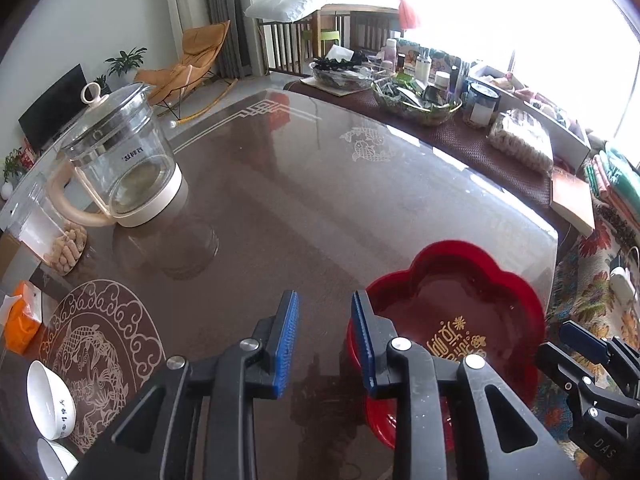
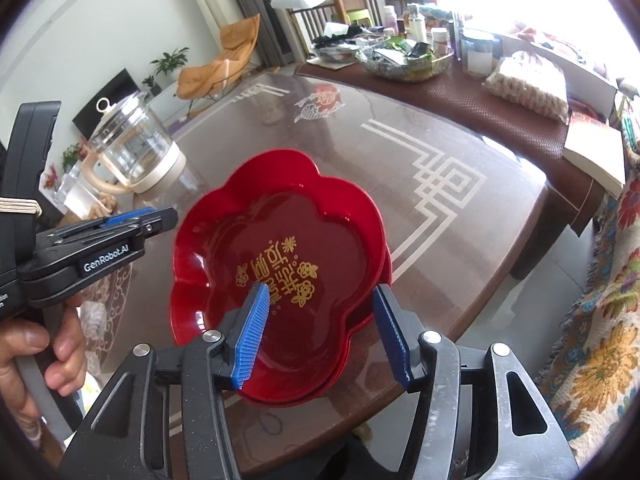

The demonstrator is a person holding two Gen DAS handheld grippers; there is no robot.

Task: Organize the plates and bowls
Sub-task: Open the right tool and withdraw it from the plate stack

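Note:
A stack of red flower-shaped plates (image 2: 280,248) with gold lettering sits on the glass-topped table near its right edge; it also shows in the left wrist view (image 1: 460,320). My right gripper (image 2: 320,312) is open, its fingers straddling the plates' near rim from above. My left gripper (image 1: 325,320) is open and empty just left of the plates; it appears in the right wrist view (image 2: 160,216). Two white bowls (image 1: 50,400) lie at the table's near left corner.
A glass kettle (image 1: 120,160) stands at the left. A jar of snacks (image 1: 66,246) and an orange packet (image 1: 24,316) sit near the left edge. Glass bowls, jars and bottles (image 1: 416,96) crowd the far side on a brown mat. A floral cloth (image 2: 592,320) lies right of the table.

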